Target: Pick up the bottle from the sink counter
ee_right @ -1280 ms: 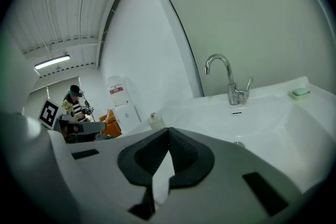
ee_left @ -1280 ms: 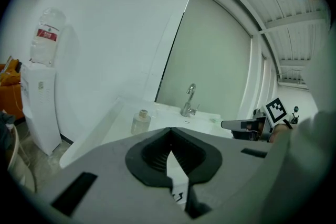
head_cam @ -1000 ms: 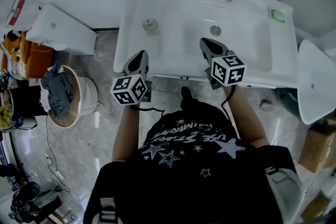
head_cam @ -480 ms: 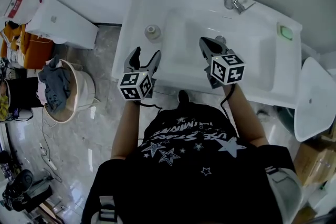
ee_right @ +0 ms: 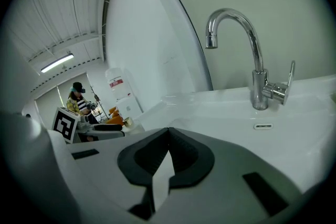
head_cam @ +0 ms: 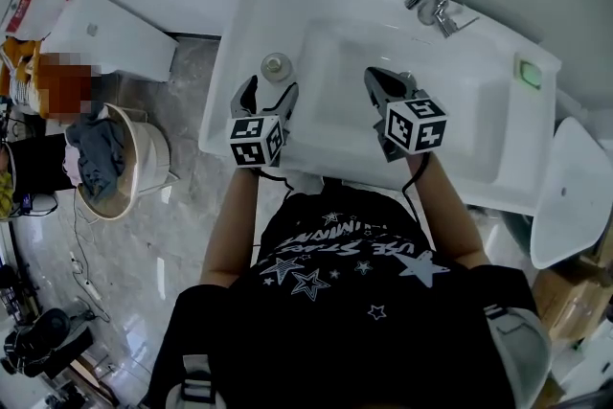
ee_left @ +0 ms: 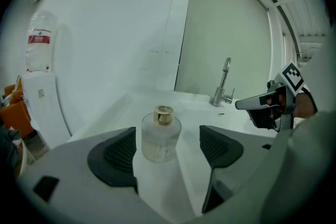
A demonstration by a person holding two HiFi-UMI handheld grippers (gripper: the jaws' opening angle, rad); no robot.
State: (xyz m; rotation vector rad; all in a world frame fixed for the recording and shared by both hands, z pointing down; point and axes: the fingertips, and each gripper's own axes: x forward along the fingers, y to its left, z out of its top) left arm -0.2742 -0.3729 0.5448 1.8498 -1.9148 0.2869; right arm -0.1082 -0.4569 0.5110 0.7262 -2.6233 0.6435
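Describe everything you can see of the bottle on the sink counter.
The bottle is small, squat and round. It looks like clear glass, with a short gold-coloured cap on its neck. It stands upright on the white sink counter, left of the basin. The left gripper faces it with its fingers opening. The bottle sits in line with the gap between them, and neither finger touches it.

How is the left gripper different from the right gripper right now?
The left gripper has its jaws apart and opening; the right gripper has its jaws pressed together. The left gripper faces the bottle, untouched, in line with its gap; the right gripper hangs over the basin, holding nothing. Both have two dark padded jaws.
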